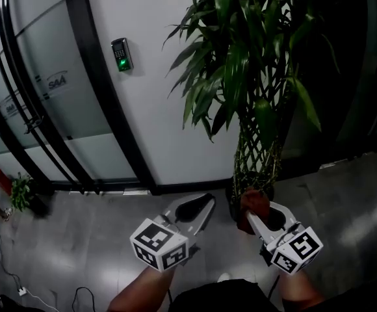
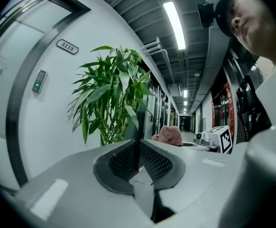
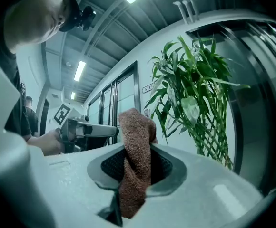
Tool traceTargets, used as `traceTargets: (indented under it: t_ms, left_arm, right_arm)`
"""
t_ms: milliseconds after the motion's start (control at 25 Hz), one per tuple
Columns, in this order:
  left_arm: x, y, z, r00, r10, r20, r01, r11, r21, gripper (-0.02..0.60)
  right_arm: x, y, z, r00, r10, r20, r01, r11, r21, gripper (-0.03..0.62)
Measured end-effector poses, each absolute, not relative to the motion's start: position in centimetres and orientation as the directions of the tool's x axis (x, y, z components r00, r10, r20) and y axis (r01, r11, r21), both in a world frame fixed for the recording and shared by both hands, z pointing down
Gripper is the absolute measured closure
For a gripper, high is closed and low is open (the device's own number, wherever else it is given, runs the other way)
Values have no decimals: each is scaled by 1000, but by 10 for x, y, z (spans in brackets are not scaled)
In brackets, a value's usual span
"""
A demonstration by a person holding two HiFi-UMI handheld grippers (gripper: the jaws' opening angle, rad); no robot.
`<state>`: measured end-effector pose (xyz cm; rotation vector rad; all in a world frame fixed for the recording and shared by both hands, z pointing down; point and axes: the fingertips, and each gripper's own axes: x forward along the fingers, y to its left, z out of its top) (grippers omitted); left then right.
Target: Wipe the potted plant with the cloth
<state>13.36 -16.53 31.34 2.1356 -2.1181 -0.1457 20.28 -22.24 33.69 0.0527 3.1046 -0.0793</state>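
Right gripper view: right hand-held gripper (image 3: 138, 161) clamped on brown terry cloth (image 3: 134, 127). Left hand-held gripper (image 2: 139, 158) barely parted, empty. Potted plant (image 3: 195, 80) near, on the floor by the wall, apparently not yet touched. Step, likely: approach. Next calls for laying the cloth against a leaf.

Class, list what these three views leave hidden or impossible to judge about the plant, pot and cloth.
Pot: in the head view, mostly behind the cloth and the right hand-held gripper; in the right gripper view, behind that gripper's own body.
Plant top: in the head view, cut off by the upper edge.
Leaf dust: too small to see in any view.
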Motion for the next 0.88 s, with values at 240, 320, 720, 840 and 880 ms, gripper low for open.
traceTargets:
  t_ms: [240,320,720,840,880]
  left_arm:
    - [117,-203,288,77,-996,-52,-990,-82,115,516]
    - [112,-213,277,118,-990,-72,-985,-126,120,509]
    - [91,-249,244,318,-945,-83,-940,-325,106,456]
    - [90,-254,228,390,-915,-101,-908,-401,125,443]
    - [90,-256,222,408,-907,-107,-899,-419,123,443]
  right_arm:
    - [182,-240,329,-996,-1,-86,0,1000,-10,519]
    - [179,-241,324,-996,-24,-90,-23,1000,-3,519]
    - [169,-245,305,-968,-229,-101,-232,972,17,519]
    - [166,-243,302,-952,-288,-101,-291,957,15,519]
    - [165,-243,302,-946,-309,-103,-312,950,13,519]
